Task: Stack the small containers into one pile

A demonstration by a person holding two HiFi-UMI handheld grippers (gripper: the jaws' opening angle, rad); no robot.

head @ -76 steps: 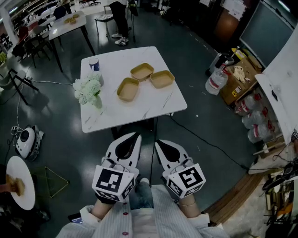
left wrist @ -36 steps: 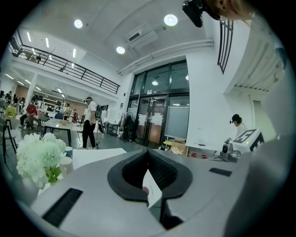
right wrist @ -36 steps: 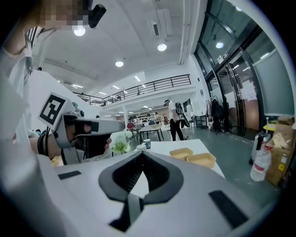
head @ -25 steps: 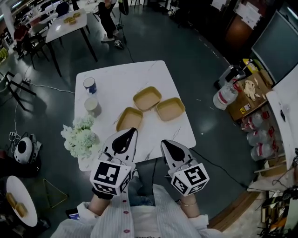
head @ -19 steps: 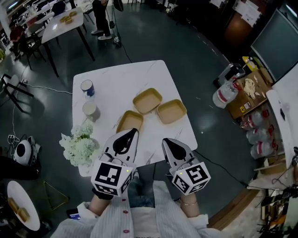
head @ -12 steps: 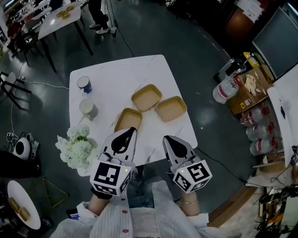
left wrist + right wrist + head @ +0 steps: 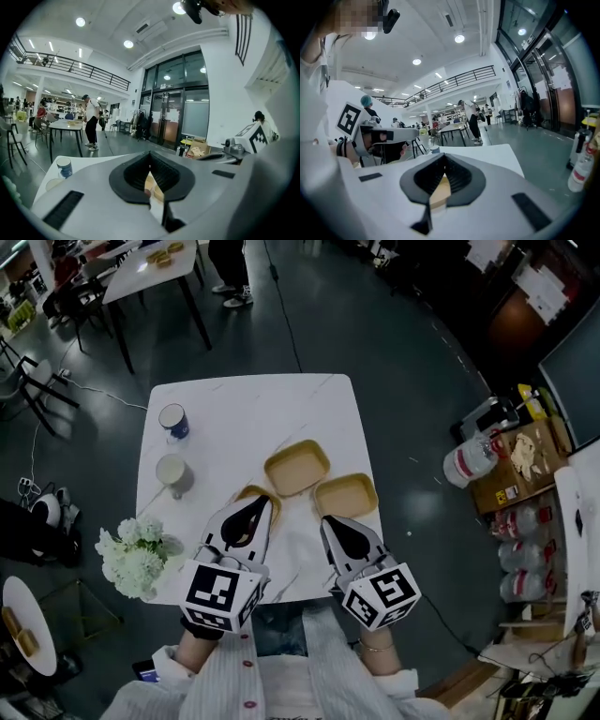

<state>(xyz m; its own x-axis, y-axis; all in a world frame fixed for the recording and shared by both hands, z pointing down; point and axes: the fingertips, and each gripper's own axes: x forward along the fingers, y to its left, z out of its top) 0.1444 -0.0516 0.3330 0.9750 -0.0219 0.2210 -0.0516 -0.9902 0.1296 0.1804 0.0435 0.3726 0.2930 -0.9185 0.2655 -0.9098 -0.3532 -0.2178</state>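
Three shallow tan containers lie apart on the white marble table (image 7: pixel 244 409). One container (image 7: pixel 296 468) sits mid-table and a second container (image 7: pixel 346 495) lies to its right, near the front edge. The third container (image 7: pixel 242 495) is mostly hidden under my left gripper (image 7: pixel 255 503). That gripper is shut and empty, hovering over the third container. My right gripper (image 7: pixel 327 520) is also shut and empty, just left of the second container. In both gripper views the jaws meet, with a tan sliver (image 7: pixel 151 185) (image 7: pixel 439 192) showing between them.
A blue and white cup (image 7: pixel 172 420) and a pale cup (image 7: pixel 173 472) stand at the table's left. White flowers (image 7: pixel 131 554) sit at its front left corner. On the floor to the right are a water jug (image 7: pixel 469 457) and a cardboard box (image 7: pixel 521 454). Another table (image 7: pixel 155 259) stands far back.
The view has closed in on the table. Both shut grippers, earlier over the floor in front of it, now hang over its near edge by the containers.
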